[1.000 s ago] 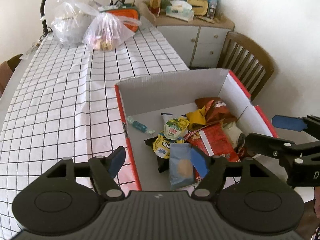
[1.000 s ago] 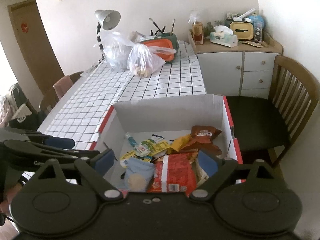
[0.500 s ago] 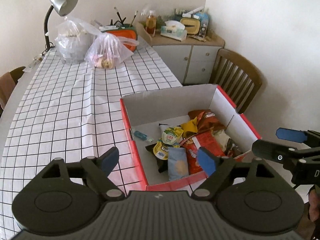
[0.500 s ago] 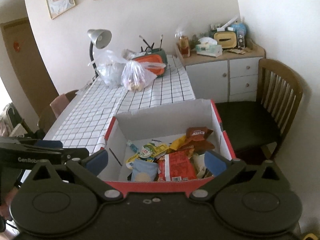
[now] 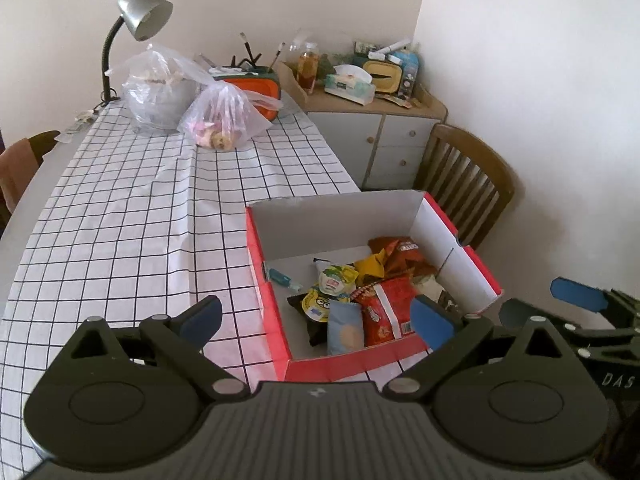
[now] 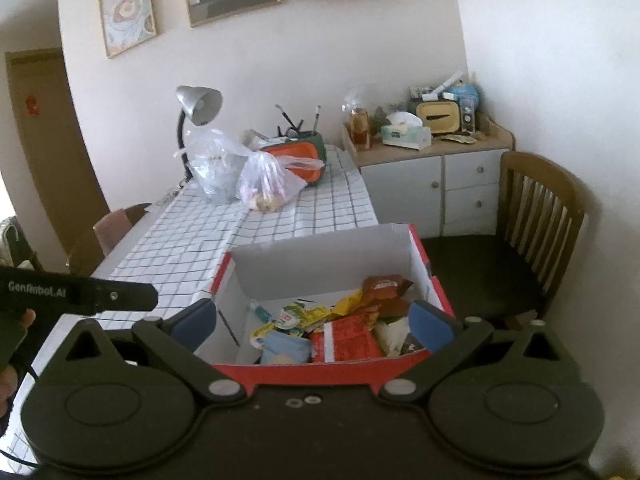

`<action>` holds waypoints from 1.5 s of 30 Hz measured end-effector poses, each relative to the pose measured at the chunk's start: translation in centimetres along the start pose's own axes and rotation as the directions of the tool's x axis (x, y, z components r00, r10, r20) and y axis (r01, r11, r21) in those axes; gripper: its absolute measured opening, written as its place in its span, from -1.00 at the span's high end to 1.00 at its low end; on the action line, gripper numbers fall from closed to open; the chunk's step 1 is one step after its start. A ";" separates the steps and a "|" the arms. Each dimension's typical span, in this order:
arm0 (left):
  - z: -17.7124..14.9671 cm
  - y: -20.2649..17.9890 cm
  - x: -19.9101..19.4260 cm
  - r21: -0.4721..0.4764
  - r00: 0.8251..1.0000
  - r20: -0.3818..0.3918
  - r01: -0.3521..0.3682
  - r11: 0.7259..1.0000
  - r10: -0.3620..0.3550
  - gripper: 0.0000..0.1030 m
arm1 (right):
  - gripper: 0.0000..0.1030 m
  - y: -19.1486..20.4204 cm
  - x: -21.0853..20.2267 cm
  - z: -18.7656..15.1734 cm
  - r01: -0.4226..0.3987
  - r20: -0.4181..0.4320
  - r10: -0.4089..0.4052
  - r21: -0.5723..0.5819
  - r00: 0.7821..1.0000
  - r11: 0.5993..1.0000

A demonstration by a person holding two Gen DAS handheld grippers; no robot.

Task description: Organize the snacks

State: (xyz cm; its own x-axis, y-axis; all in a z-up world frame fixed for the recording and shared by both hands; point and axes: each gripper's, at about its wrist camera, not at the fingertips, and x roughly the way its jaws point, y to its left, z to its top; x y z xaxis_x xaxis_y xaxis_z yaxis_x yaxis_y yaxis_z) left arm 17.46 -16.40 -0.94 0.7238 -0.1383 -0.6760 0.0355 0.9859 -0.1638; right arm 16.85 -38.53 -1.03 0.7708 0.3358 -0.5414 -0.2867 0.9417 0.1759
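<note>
A red cardboard box (image 5: 256, 256) with white inner walls sits at the near right corner of the checked table; it also shows in the right wrist view (image 6: 434, 284). Inside lie several snack packets: a red bag (image 5: 386, 306), a pale blue packet (image 5: 345, 330), a yellow Minions pouch (image 5: 320, 302), a brown bag (image 5: 400, 250) and a small teal candy (image 5: 282, 278). My left gripper (image 5: 316, 316) is open and empty, held back above the box's near edge. My right gripper (image 6: 314, 318) is open and empty, also behind the box's near wall.
The checked tablecloth (image 5: 132, 216) covers the table. Two clear plastic bags (image 5: 218, 120), an orange container (image 5: 256, 88) and a desk lamp (image 5: 140, 20) stand at the far end. A wooden chair (image 5: 468, 184) and a cluttered sideboard (image 5: 384, 136) are to the right.
Both grippers have pulled back and up away from the box, so it looks smaller and farther. Both stay open and empty. The snacks in the box have not moved.
</note>
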 end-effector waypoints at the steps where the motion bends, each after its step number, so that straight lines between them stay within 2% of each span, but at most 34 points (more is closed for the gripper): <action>1: -0.1 -0.1 -0.2 0.000 1.000 0.003 -0.002 1.000 0.002 -0.96 | -1.00 0.1 -0.1 0.0 -0.004 0.003 0.004 0.000 1.000 1.000; 10: -0.7 -1.0 -0.5 0.003 1.000 -0.003 -0.022 1.000 0.022 -0.96 | -1.00 -0.4 -1.1 0.9 0.015 0.040 -0.016 0.024 0.999 1.000; 16: -0.8 -1.4 -1.0 0.008 1.000 0.012 -0.029 1.000 0.029 -0.96 | -1.00 0.1 -1.8 0.8 0.015 0.062 -0.014 -0.004 0.998 1.000; 33: -1.2 -1.4 -0.9 0.005 0.999 -0.019 -0.040 0.999 0.040 -0.96 | -1.00 0.3 -1.3 0.6 0.025 0.033 -0.026 0.030 0.999 0.999; 45: -1.2 -1.8 -1.2 0.024 0.999 -0.009 -0.038 0.999 0.038 -0.96 | -1.00 0.5 -1.4 0.4 0.036 0.032 -0.037 0.029 0.999 0.999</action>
State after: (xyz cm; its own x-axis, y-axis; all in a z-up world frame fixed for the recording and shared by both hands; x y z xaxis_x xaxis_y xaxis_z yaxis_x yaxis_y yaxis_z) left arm 15.71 -18.14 -0.67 0.7187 -0.1015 -0.6879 0.0242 0.9924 -0.1210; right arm 15.84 -38.56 0.16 0.7986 0.3014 -0.5210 -0.2424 0.9533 0.1799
